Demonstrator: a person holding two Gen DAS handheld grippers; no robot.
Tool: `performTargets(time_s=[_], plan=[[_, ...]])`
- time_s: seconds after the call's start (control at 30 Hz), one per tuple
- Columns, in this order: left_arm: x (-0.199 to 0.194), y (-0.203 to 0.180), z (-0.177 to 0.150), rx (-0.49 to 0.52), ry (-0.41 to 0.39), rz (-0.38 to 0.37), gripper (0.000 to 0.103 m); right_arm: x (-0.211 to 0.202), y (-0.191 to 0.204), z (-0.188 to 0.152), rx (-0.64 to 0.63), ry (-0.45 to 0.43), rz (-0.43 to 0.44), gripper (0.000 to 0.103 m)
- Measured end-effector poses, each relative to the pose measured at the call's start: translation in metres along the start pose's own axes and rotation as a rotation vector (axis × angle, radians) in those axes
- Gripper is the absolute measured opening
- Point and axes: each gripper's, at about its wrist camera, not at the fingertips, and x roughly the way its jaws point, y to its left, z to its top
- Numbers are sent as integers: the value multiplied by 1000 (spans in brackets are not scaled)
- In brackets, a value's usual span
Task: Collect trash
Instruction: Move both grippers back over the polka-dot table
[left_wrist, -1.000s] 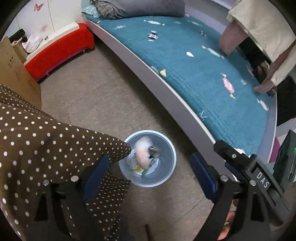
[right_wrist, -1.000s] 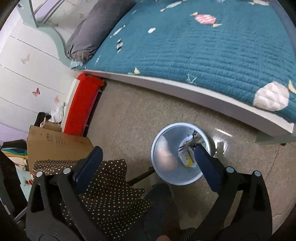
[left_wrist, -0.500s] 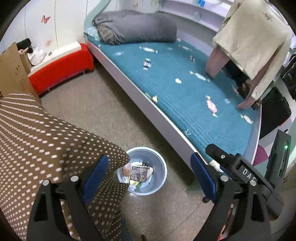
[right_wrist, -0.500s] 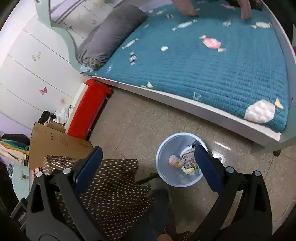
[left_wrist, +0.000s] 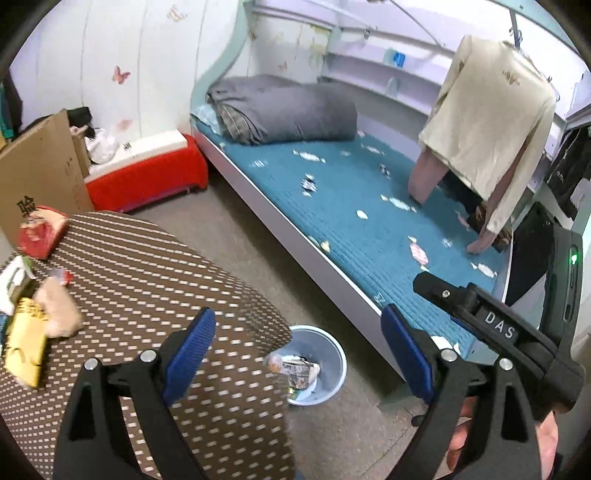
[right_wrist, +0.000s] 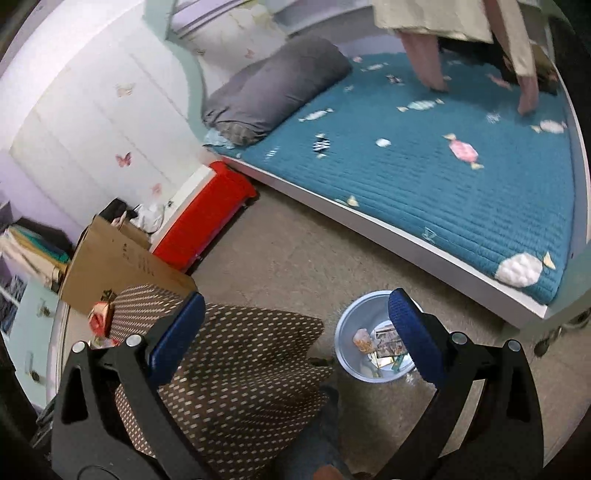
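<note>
A pale blue trash bin (left_wrist: 330, 354) (right_wrist: 347, 332) stands on the floor beside the bed, with wrappers and crumpled paper inside. My left gripper (left_wrist: 297, 354) is open and empty, high above the bin and the table's edge. My right gripper (right_wrist: 295, 334) is also open and empty, well above the bin. On the brown dotted tablecloth (left_wrist: 147, 266) at far left lie a red carton (left_wrist: 38, 230), a yellow packet (left_wrist: 26, 347), a crumpled tissue (left_wrist: 59, 310) and a white-green box (left_wrist: 13, 282). The red carton (right_wrist: 99, 317) also shows in the right wrist view.
A bed with a teal quilt (left_wrist: 369, 221) and grey pillow (left_wrist: 284, 109) runs along the right. A red storage box (left_wrist: 147, 173) and a cardboard box (left_wrist: 33, 166) sit by the wall. A beige top (left_wrist: 487, 122) hangs over the bed. Grey floor (left_wrist: 236, 236) lies between table and bed.
Both grippers have risen and tilted up away from the bin; the bin now looks smaller, and the table's trash has come into the left wrist view.
</note>
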Motion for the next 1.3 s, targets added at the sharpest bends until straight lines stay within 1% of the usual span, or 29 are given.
performTargets(time_s=[0.1,0.2,0.37,0.53,0.73,0.8,1.0,1.2,1.3], plan=[[-18,15,-4,-15,-29,13,90,-8,25,-3,-49,-10,21,97],[-40,38,-7,-45,-61,34,90,-15,53,-9,-107,-21,35,97],[-71,71,-11,-80,-118,77,90,-18,100,-22,-209,-16,62,97],[-93,111,-22,-117,-140,124,90,-14,141,-39,-292,-8,87,97],[-110,158,-33,-177,-163,183,90,1,191,-63,-417,42,121,97],[-112,172,-39,-192,-161,210,90,8,202,-69,-451,56,134,97],[-108,213,-56,-245,-127,238,90,34,227,-83,-513,120,137,97],[-100,237,-71,-284,-106,256,90,70,256,-103,-612,190,160,97],[-89,248,-80,-301,-77,264,90,92,270,-113,-648,229,174,97]])
